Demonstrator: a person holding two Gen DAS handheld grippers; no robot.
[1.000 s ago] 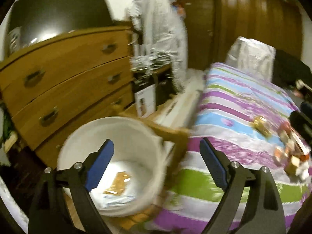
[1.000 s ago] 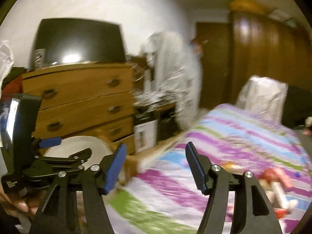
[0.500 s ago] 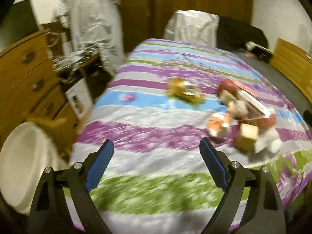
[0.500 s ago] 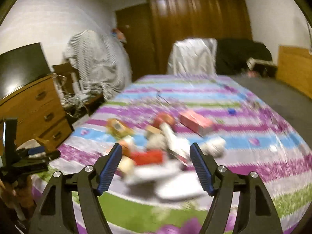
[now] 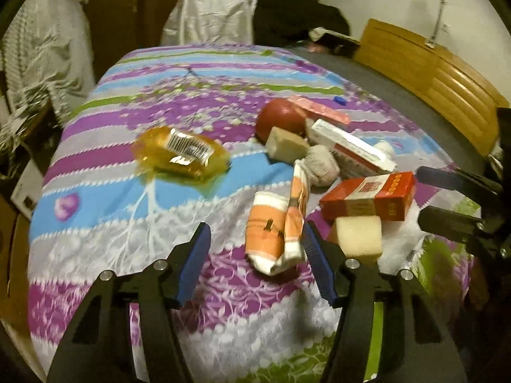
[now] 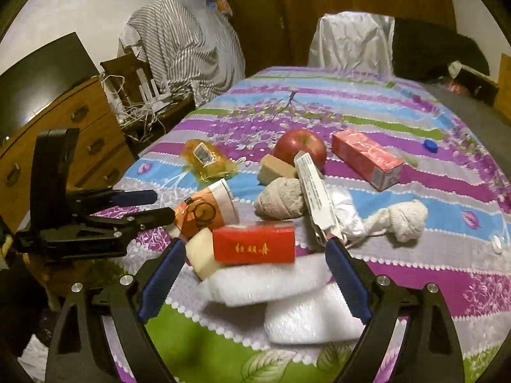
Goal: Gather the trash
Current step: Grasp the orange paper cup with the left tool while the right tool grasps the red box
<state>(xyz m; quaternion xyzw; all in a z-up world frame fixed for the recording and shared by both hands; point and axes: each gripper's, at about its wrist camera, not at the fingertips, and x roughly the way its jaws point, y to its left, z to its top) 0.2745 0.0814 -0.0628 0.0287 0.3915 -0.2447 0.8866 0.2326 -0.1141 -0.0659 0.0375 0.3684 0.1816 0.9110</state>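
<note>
Trash lies heaped on a striped bedspread (image 5: 127,223). My left gripper (image 5: 255,265) hovers low over it with its jaws closing. A crushed orange paper cup (image 5: 274,226) sits between the fingers, close to the right pad, and is not pinched. In the right wrist view the left gripper (image 6: 161,205) reaches the cup (image 6: 207,210) from the left. My right gripper (image 6: 255,279) is opening over white foam sheets (image 6: 306,316), with a red box (image 6: 254,245) just beyond its tips. Around these lie a yellow wrapper (image 5: 180,153), an apple (image 6: 300,146) and a pink carton (image 6: 367,159).
A beige foam block (image 5: 357,236), a long white box (image 6: 314,188) and two balled socks (image 6: 281,198) sit in the heap. A wooden dresser (image 6: 80,134) stands left of the bed, and a cloth-draped chair (image 6: 179,48) behind it. The headboard (image 5: 424,76) is on the right.
Both views swung from the dresser and white bin onto the bed and dropped toward the heap. The left jaws narrowed around the cup while the right jaws widened.
</note>
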